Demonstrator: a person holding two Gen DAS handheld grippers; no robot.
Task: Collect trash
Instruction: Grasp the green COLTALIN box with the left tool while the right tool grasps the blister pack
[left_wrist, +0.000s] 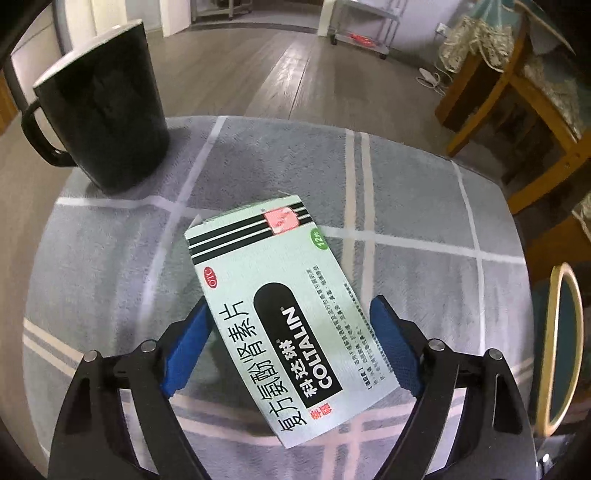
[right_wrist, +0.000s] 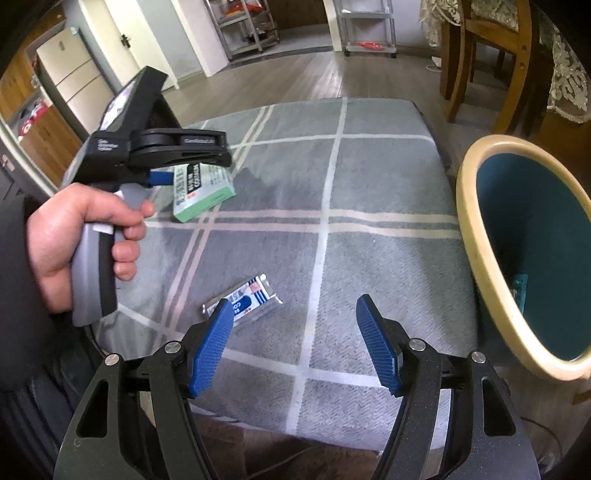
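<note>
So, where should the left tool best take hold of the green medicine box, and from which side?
Grip the green medicine box across its two long edges, coming from above. It lies flat on the cloth, and the left tool already straddles its width, open.

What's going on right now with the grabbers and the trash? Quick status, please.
Left gripper open, astride the medicine box. Right gripper open, above the foil packet. Bin to the right. Black mug clear of both.

We count on the grey checked cloth (right_wrist: 369, 177): one pale green cardboard medicine box (left_wrist: 273, 295), one black ceramic mug (left_wrist: 103, 110), one silver foil sachet (right_wrist: 251, 295); beside it, one cream-rimmed teal bin (right_wrist: 487, 266).
</note>
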